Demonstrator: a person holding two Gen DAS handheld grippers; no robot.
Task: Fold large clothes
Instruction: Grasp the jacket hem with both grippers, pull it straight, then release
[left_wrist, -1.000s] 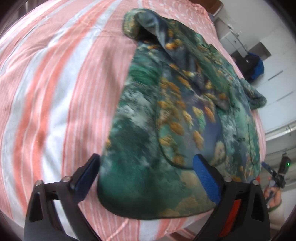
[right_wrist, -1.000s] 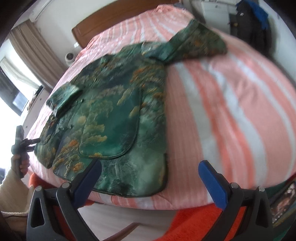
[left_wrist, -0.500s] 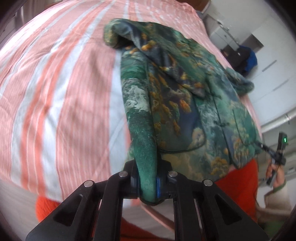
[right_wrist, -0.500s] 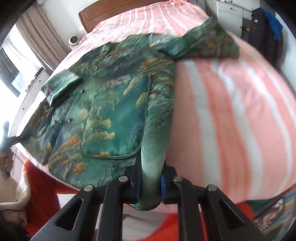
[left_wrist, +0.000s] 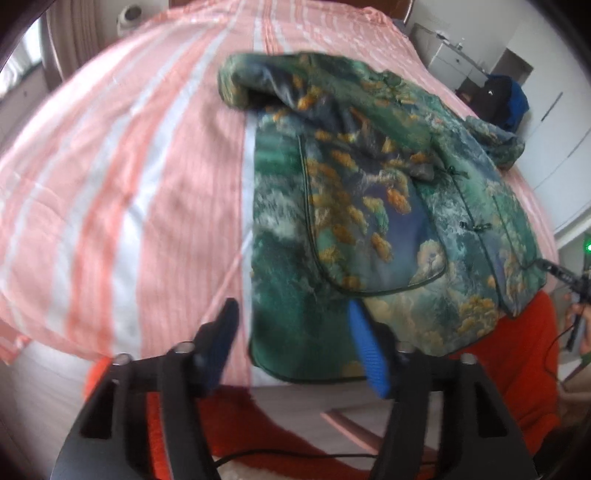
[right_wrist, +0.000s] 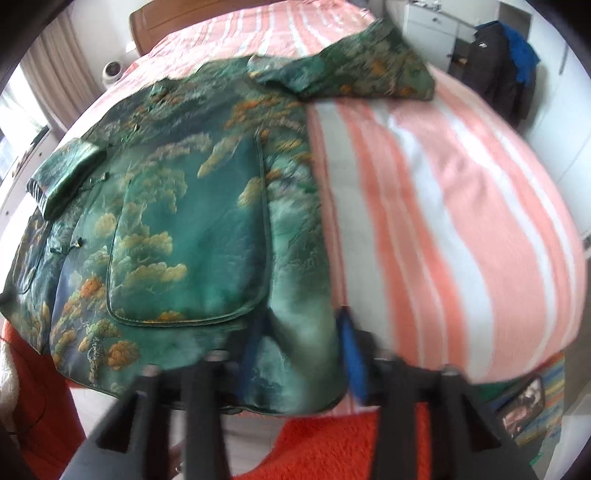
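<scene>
A green jacket with gold tree and cloud print (left_wrist: 369, 206) (right_wrist: 192, 229) lies spread, front up, on a bed with a pink and white striped cover (left_wrist: 129, 184) (right_wrist: 461, 206). My left gripper (left_wrist: 295, 343) hovers at the near hem corner; its jaws are opening. The hem lies loose between them, and the left pad stands clear of the cloth. My right gripper (right_wrist: 303, 354) straddles the opposite hem corner, jaws also opening, fabric slack between the blurred blue pads. One sleeve (right_wrist: 351, 74) stretches out over the cover. The other cuff (right_wrist: 62, 173) is folded onto the chest.
The bed's near edge drops to an orange rug (right_wrist: 332, 443) (left_wrist: 517, 369). A wooden headboard (right_wrist: 177, 22), a white cabinet (right_wrist: 432, 22) and dark clothes hanging (right_wrist: 506, 66) stand beyond. A hand holding a black device (left_wrist: 561, 275) shows at the right edge of the left wrist view.
Half a second ago both grippers were shut on pinched-up hem corners. Now both jaws have parted and the hem lies flat on the bed. The left view has shifted.
</scene>
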